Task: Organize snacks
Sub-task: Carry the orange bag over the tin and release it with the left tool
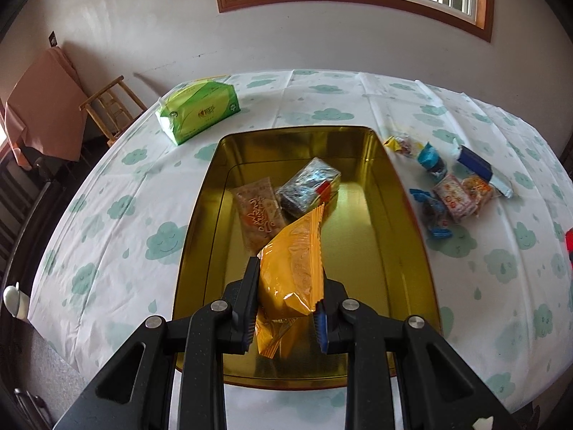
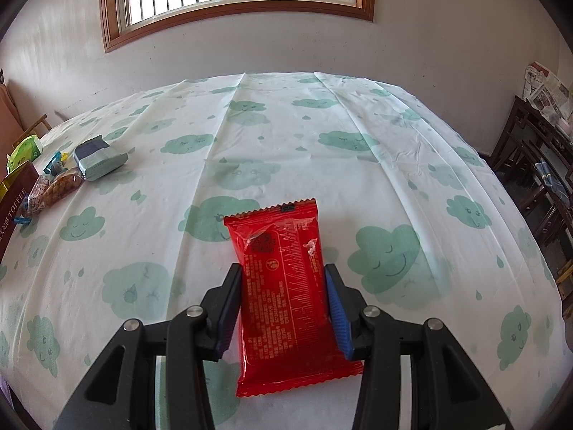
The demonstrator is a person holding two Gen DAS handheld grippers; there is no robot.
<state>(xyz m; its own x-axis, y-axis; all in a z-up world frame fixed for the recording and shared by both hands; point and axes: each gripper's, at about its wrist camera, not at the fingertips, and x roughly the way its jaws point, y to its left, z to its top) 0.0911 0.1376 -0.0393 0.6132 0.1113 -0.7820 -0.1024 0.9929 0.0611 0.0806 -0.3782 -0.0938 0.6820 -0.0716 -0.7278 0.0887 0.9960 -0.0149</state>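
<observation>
In the left wrist view my left gripper (image 1: 286, 268) is shut on an orange snack packet (image 1: 293, 268) and holds it over the near half of a gold tin box (image 1: 394, 215). Inside the tin lie a pale orange-printed packet (image 1: 258, 211) and a dark clear-wrapped snack (image 1: 309, 188). In the right wrist view my right gripper (image 2: 283, 272) has its fingers on both sides of a red snack packet (image 2: 286, 294) that lies on the cloud-print tablecloth (image 2: 286, 143). The fingers touch the packet's edges.
A pile of small wrapped snacks (image 1: 451, 186) lies right of the tin; it also shows at the left of the right wrist view (image 2: 71, 175). A green tissue pack (image 1: 197, 111) sits beyond the tin to its left. A wooden chair (image 1: 111, 107) stands off the table's left.
</observation>
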